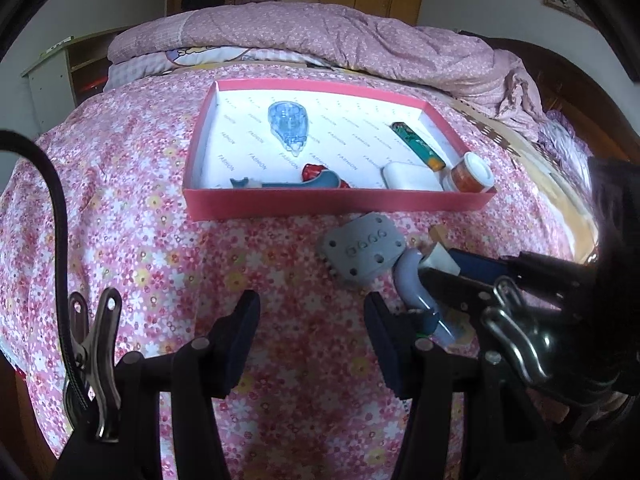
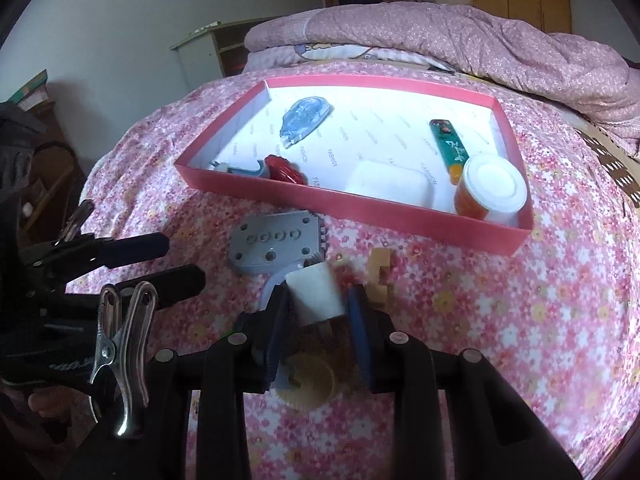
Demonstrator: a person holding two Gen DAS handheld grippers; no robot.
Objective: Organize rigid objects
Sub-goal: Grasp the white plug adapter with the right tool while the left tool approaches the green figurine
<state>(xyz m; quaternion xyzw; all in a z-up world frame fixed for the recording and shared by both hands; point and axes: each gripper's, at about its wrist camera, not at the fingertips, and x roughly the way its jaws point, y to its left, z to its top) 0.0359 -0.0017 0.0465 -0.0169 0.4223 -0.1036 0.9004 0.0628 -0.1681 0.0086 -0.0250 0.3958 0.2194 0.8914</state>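
Where readable: "FASHION" across red tray (image 1: 328, 204) liner.

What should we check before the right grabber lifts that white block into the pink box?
1. White block sits between the right gripper fingers: ok.
2. Pads squeezing the block firmly: cannot tell; they are close to its sides, but contact is unclear.
3. Left gripper open and holding nothing: ok.
4. Left gripper out of the path to the pink box: ok, it is off to the left side.
5. Free floor space in the box: ok, bare white middle between the blue tape dispenser and white case.
6. Neighbours clear of the block: not ok; the grey plate and curved tube lie right against it.
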